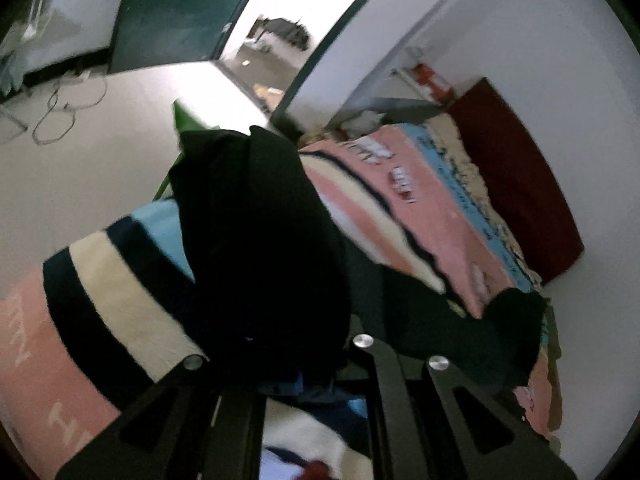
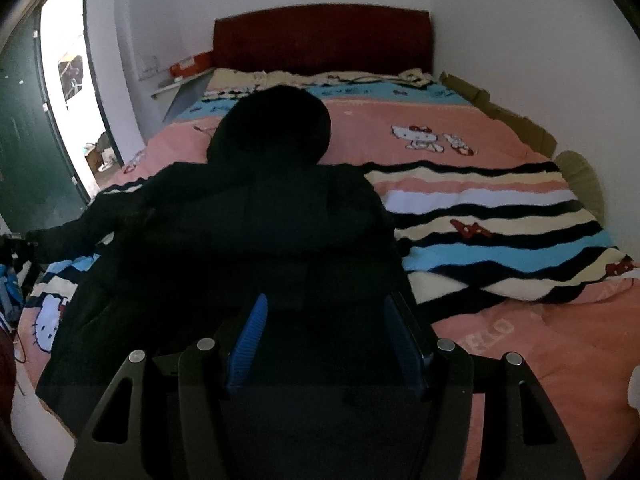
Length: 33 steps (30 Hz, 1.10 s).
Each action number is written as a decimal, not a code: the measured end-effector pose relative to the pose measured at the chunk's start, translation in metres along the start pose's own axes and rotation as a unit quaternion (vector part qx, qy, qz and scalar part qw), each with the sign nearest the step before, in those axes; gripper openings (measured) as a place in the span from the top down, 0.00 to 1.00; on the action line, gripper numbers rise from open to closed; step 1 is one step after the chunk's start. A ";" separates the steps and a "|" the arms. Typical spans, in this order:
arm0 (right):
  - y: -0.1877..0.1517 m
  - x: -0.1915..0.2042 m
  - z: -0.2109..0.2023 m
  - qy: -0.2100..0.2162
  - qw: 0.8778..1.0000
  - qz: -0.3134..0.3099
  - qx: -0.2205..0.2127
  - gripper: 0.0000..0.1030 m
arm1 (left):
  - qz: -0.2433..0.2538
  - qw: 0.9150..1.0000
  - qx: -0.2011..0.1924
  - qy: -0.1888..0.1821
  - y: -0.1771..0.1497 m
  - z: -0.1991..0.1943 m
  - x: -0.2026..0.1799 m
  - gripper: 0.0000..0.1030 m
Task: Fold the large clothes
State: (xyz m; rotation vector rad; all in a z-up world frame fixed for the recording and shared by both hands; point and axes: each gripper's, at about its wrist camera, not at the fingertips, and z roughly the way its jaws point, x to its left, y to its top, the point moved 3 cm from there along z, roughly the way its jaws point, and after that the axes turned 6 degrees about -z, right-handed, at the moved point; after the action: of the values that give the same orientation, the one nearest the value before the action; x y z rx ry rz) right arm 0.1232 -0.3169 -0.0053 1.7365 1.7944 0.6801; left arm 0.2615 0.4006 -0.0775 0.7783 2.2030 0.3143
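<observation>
A large black hooded jacket (image 2: 260,216) lies spread on the bed, with its hood (image 2: 276,124) toward the headboard. One sleeve (image 2: 72,236) stretches off to the left edge. In the left wrist view a fold of the black jacket (image 1: 260,240) bulges up over my left gripper (image 1: 312,376), which is shut on the cloth and holds it lifted above the blanket; the fingertips are buried in it. My right gripper (image 2: 326,336) hovers over the jacket's near hem. Its blue pads (image 2: 248,344) stand apart and grip nothing.
A pink, blue, cream and black striped cartoon blanket (image 2: 480,216) covers the bed, with a dark red headboard (image 2: 320,40) behind. Cardboard (image 2: 512,116) lines the bed's right side against the wall. A green door (image 2: 24,140) stands open at left. Cables (image 1: 60,116) lie on the pale floor.
</observation>
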 end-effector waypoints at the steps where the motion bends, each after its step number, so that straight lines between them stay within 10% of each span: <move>1: 0.000 -0.003 -0.005 0.003 1.000 0.000 -0.008 0.41 | 0.007 1.000 -0.003 -0.004 -0.001 -0.008 -0.009 0.94; 19: -0.034 -0.093 -0.060 -0.017 0.995 0.078 -0.055 0.38 | 0.187 0.976 -0.023 -0.106 -0.072 -0.121 -0.246 0.94; 33: -0.058 -0.150 -0.072 -0.044 0.989 0.128 -0.065 0.37 | 0.324 0.932 0.064 -0.152 -0.247 -0.087 -0.384 0.94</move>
State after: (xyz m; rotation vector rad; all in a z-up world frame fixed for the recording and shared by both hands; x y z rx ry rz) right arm 0.0342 -0.4675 0.0121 1.8942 1.4506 0.7919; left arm 0.2907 -0.0294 0.0958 1.5161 1.6361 0.3428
